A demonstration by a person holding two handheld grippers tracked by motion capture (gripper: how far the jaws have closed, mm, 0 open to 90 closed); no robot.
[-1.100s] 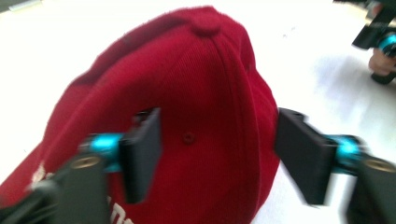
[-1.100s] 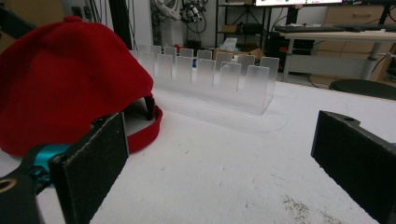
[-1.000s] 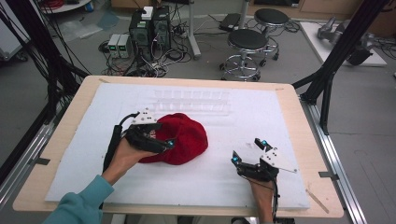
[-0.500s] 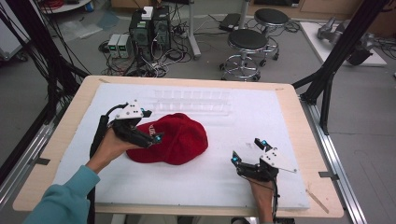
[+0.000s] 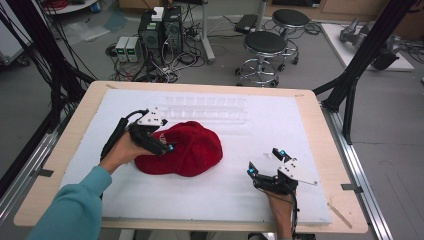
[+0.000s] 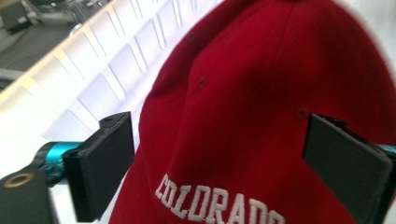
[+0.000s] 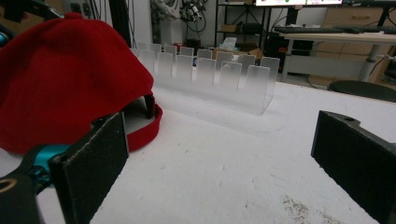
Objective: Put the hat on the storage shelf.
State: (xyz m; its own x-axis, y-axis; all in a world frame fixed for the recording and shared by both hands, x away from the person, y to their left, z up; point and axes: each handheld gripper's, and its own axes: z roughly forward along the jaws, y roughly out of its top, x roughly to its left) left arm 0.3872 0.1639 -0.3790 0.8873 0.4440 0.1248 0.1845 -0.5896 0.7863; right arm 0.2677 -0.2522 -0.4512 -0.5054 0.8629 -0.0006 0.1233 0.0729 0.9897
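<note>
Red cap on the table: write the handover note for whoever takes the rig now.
Left claw: open over the red cap, jaws either side of its crown, their gap just changed, not gripping.
Right claw: open, low over the white mat, right of the cap, holding nothing.
Cap lies on the mat in front of the clear slotted rack.
Done: left claw is lined up on the cap.
Left: probably close on it and lift.

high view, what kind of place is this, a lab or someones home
Most likely a lab or workshop. Behind the padded table computer towers stand on the floor amid tangled cables, two round stools stand nearby, and black frame struts rise beside the table.
</note>
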